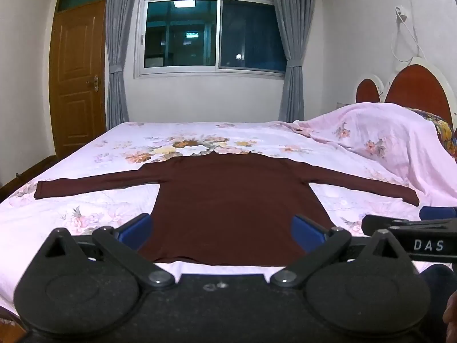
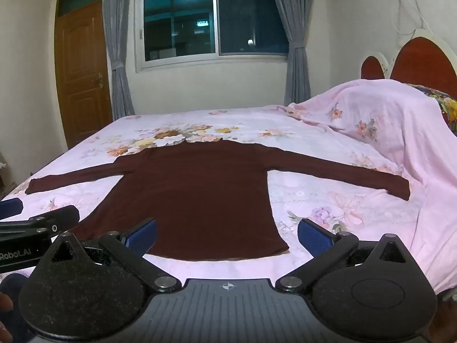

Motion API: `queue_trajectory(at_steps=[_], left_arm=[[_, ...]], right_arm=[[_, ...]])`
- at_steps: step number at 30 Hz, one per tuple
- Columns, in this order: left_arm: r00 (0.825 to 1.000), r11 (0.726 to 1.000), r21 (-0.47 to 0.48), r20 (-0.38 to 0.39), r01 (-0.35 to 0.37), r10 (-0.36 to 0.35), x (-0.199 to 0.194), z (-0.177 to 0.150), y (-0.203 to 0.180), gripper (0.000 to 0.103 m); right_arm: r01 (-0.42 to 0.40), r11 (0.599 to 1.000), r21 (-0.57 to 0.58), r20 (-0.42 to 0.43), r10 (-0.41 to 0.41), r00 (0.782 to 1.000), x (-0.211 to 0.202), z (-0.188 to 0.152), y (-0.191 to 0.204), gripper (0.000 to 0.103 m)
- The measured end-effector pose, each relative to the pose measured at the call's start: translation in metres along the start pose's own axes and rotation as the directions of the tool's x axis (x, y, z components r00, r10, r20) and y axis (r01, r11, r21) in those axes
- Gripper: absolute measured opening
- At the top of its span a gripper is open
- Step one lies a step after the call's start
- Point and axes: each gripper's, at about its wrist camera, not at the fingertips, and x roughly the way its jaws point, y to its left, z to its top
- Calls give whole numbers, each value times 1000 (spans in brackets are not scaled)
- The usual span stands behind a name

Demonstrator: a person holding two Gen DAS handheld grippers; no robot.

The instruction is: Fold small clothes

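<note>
A dark maroon long-sleeved top [image 1: 228, 197] [image 2: 200, 194] lies flat on the bed, collar toward the window and both sleeves spread out to the sides. My left gripper [image 1: 222, 231] hovers open above the hem, its blue pads wide apart with nothing between them. My right gripper [image 2: 227, 237] is open too, over the hem's right corner and the bare sheet, empty. Each gripper shows at the edge of the other's view: the right gripper [image 1: 411, 228] on the right, the left gripper [image 2: 37, 223] on the left.
The bed wears a pink floral sheet [image 1: 100, 154] [image 2: 328, 200]. A covered heap of pillows [image 1: 380, 134] [image 2: 380, 108] rises at the right by the red headboard [image 1: 420, 85]. Beyond the bed are a window with grey curtains [image 1: 211, 31] and a wooden door [image 1: 77, 77].
</note>
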Motion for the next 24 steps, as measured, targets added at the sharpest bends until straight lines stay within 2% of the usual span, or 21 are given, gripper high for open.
queue_trajectory(at_steps=[15, 24], left_arm=[[1000, 1000, -5, -2, 4, -4, 0, 0, 0, 103], [1000, 1000, -5, -4, 8, -8, 0, 0, 1, 103]], right_arm=[[-8, 1000, 16, -3, 8, 1000, -8, -1, -7, 103], [-7, 1000, 15, -9, 7, 1000, 0, 0, -3, 103]])
